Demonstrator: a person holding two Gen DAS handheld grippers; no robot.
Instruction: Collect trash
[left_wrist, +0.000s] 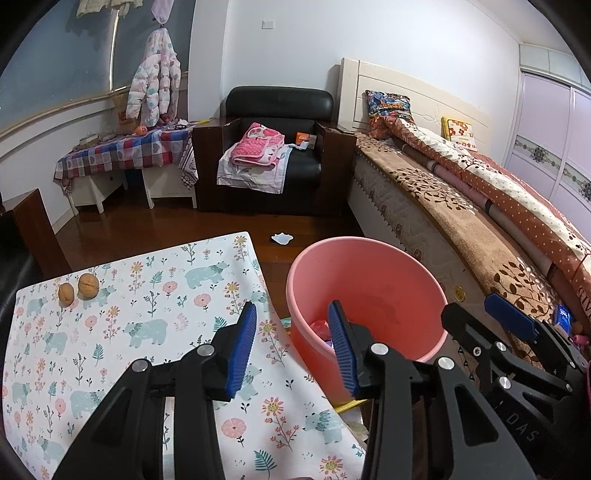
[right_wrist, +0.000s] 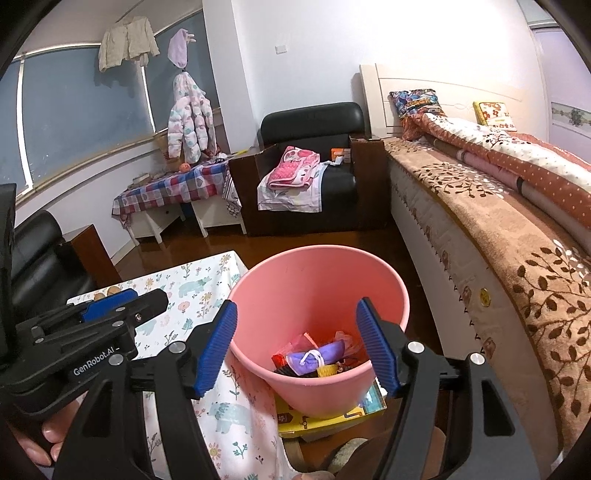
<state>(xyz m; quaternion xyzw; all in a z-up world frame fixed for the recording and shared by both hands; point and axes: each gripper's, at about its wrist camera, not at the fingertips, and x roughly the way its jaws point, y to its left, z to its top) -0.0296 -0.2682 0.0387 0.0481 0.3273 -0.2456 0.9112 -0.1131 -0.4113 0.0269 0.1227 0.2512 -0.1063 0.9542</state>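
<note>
Pink bin just off the worktop's right edge, wrappers and a purple pouch heaped inside. Two walnuts near the far left corner. Left hand-held gripper and right hand-held gripper both agape, gripping nothing.

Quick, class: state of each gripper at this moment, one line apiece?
Left gripper: open, nothing between its pads, over the table edge beside the pink bucket.
Right gripper: open, empty, above the pink bucket.

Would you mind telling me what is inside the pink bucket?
The bucket holds a small heap of trash: a purple pouch with a white cord, a red wrapper, something yellow, and thin plastic. Whatever lies beneath the heap is covered.
</note>
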